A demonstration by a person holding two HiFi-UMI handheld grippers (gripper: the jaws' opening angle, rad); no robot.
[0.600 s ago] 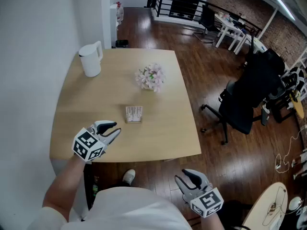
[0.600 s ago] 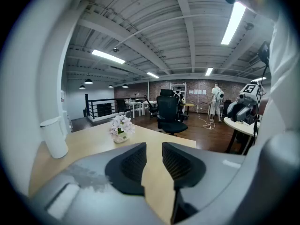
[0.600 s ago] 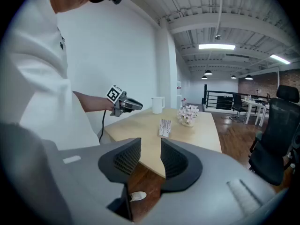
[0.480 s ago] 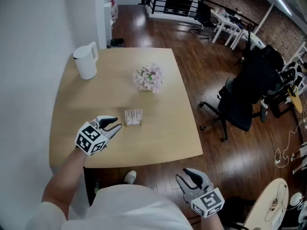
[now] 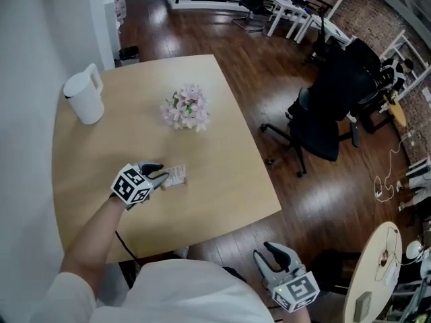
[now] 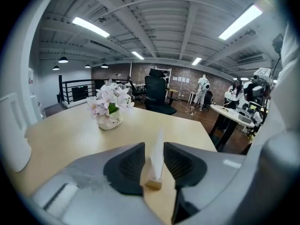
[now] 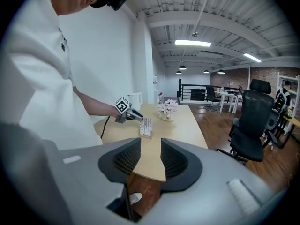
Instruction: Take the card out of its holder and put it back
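The left gripper rests low on the wooden surface, a little left of the centre of the head view. Its jaws stand wide apart, one on each side of the card. The card stands upright and edge-on in the centre of the left gripper view, with its lower edge seated in the small wooden holder. A thin gap shows between each pad and the card, so the pads do not press on it. The holder sits on the surface between the two jaws.

The right gripper is at the lower right of the head view, off the surface and above the dark wooden floor. Its jaws are spread and nothing is between them; in its own view the card and the left gripper appear far off, in the middle of the frame.

A pot of pale pink flowers stands on the surface above the card, well apart from it. A white jug stands at the upper left corner of the surface. A black office chair is on the floor to the right of the surface.
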